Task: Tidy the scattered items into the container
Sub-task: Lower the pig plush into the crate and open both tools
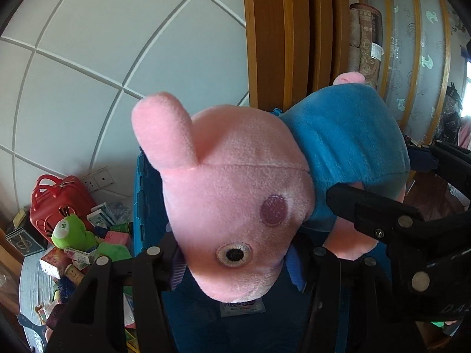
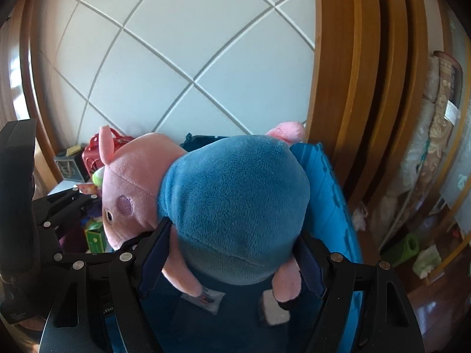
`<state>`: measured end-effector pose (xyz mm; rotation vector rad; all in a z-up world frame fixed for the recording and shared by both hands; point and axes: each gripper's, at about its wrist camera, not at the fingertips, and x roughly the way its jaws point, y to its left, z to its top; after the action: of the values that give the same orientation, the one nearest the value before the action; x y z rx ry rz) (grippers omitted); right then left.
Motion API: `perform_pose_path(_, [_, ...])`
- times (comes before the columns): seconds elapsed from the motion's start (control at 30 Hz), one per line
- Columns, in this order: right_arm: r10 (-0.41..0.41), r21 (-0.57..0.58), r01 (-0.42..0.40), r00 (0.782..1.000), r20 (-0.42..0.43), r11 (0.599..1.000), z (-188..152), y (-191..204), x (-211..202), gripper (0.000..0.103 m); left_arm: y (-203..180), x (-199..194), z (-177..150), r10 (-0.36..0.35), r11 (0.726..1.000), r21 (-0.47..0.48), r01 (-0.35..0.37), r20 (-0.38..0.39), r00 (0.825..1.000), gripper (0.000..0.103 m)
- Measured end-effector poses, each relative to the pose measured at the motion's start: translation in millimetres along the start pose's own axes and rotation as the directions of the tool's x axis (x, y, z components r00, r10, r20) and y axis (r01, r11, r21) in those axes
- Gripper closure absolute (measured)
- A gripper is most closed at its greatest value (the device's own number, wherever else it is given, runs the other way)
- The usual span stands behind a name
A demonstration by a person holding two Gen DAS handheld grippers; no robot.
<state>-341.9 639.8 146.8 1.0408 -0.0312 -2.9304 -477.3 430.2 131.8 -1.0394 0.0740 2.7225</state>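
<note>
My left gripper [image 1: 235,267] has its fingers [image 1: 153,267] spread wide, one on each side of the pink head they clamp. My right gripper [image 2: 235,253] does the same lower down, its fingers [image 2: 156,250] pressed against the blue belly. Both point forward, close beside each other.

Wooden door frame [image 2: 356,94], rolled rugs [image 2: 438,135] (upright) beside.

Bright daylight, sharp on the pink plush pig [image 1: 235,206]; beyond it, wall lines bow and corners darken from fisheye distortion.
</note>
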Motion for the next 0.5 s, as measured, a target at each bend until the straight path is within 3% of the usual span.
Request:
perform_pose_path(0.13, [0.03,0.011,-0.029,0.995,-0.092,1.0,29,-40,53,0.025,-3,56,26,0.029,0.999,-0.038,-0.033,-0.098,0.995,0.048])
perform_pose_path(0.23, [0.055,0.008,-0.054,0.981,-0.184,0.999,38,-52,101,0.026,7,106,28,0.01,0.994,-0.105,-0.034,-0.226,0.974,0.048])
perform_pose_path(0.37, [0.1,0.011,-0.102,0.942,-0.32,0.995,28,-56,168,0.026,17,169,10,-0.018,0.984,-0.169,-0.053,-0.393,0.919,0.049])
perform_pose_path(0.5, [0.146,0.052,-0.138,0.87,-0.471,0.989,-4,-66,234,0.026,20,231,-23,-0.091,0.966,-0.251,-0.059,-0.545,0.834,0.048])
